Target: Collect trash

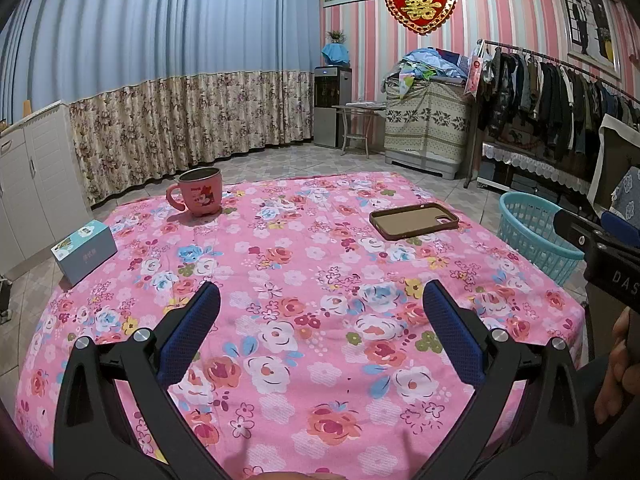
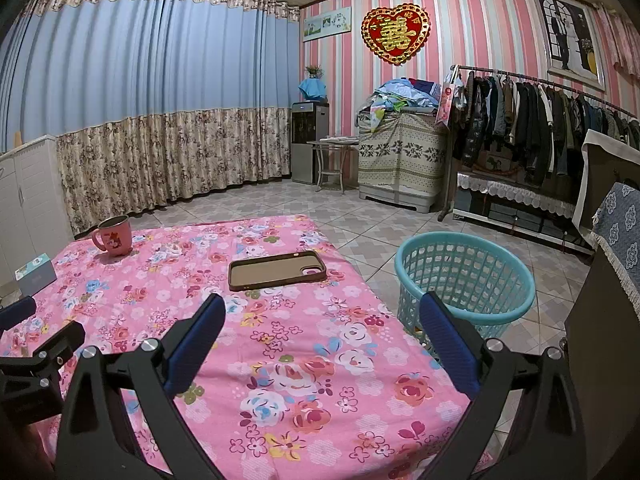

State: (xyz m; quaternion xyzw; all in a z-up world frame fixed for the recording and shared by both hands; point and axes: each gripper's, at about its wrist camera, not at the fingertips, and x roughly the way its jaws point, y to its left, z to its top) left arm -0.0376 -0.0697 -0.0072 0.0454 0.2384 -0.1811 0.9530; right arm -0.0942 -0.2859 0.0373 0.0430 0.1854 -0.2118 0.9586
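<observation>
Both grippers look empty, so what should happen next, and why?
Probably the left gripper, open and empty, should reach toward the small box at the table's left edge. It looks the likeliest trash; the basket waits on the floor, right of the table.

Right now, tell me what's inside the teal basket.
The teal basket stands on the floor beside the table. Only its lattice walls show inside, no trash visible. The right gripper finger covers its near lower part.

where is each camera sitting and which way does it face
Left wrist: on the open left gripper, over the table's near middle, facing the curtain; the right gripper and a hand show at right.
Right wrist: on the open right gripper, over the right edge, facing likewise; the left gripper shows at left.
Shared: cup, box, phone case, basket.
</observation>
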